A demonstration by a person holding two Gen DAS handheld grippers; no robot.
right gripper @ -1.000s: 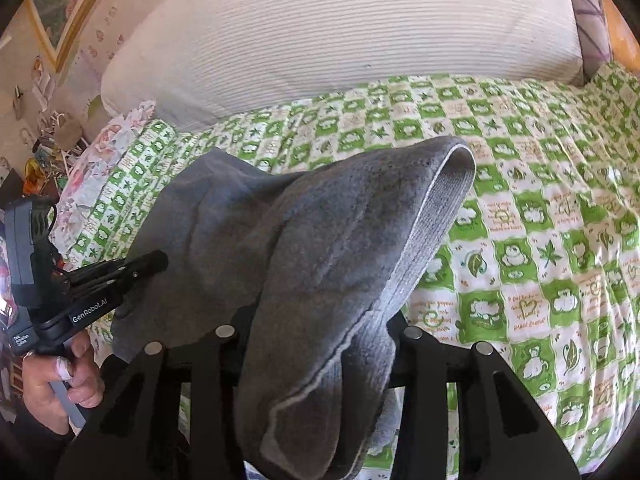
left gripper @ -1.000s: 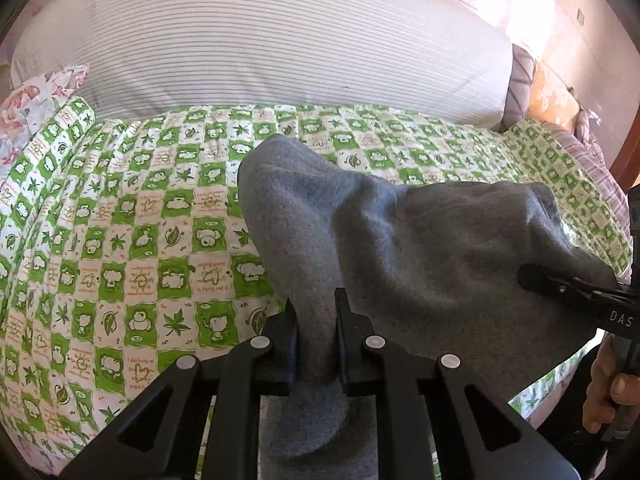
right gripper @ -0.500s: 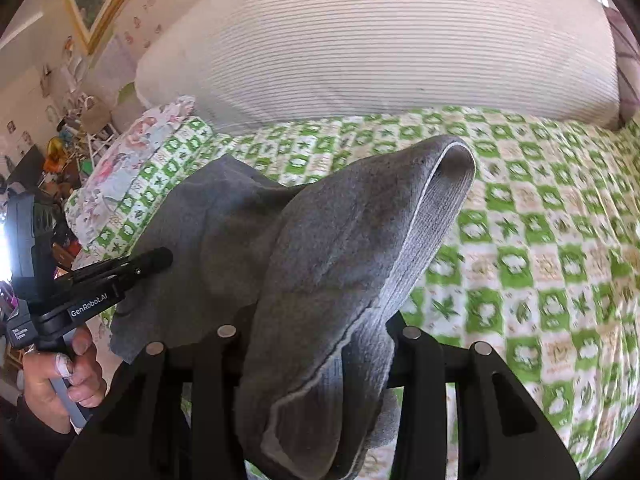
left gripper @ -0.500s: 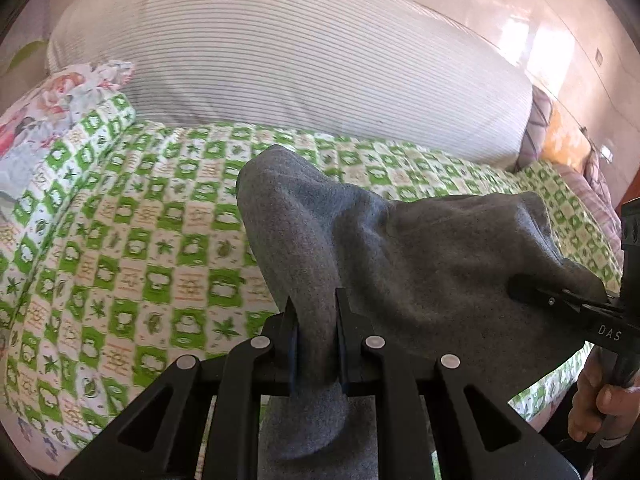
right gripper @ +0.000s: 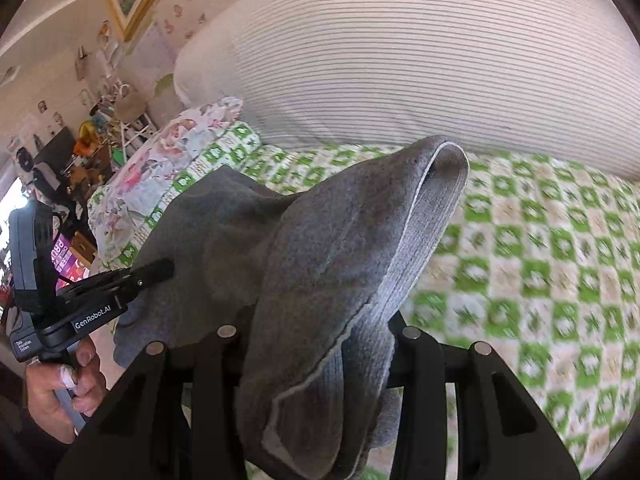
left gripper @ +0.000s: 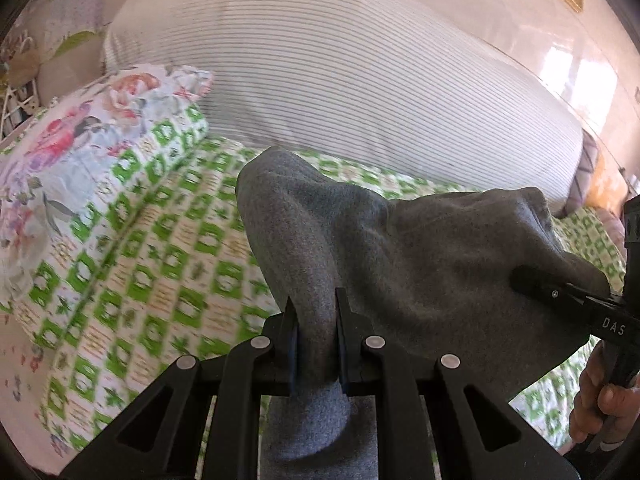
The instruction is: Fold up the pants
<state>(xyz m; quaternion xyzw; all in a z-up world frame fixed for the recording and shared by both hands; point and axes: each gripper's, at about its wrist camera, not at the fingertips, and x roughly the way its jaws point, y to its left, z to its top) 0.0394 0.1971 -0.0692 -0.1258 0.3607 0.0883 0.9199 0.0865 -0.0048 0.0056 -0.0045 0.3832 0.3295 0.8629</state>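
In the left wrist view, the left gripper (left gripper: pixel 314 312) sits at the bottom centre of the frame, and its two fingers are clenched on a bunched fold of the grey pants (left gripper: pixel 420 264). The cloth rises from the jaws in a hump and stretches to the right edge of the frame. There the right gripper (left gripper: pixel 532 280), held by a hand (left gripper: pixel 600 400), has the other end.

In the right wrist view, the pants (right gripper: pixel 320 264) fill the middle of the frame. A thick bundle with the ribbed band hangs over the right gripper and hides its fingers, which seem closed around this bundle. The left gripper (right gripper: pixel 160 270) bites the cloth at the middle left.

The pants are therefore lifted above the green checked bedsheet (left gripper: pixel 132 280), in front of the striped pillow (left gripper: pixel 340 92). They look already doubled once, but this is a judgement. They are not yet laid flat, so the setting down, the smoothing and probably one more fold remain.
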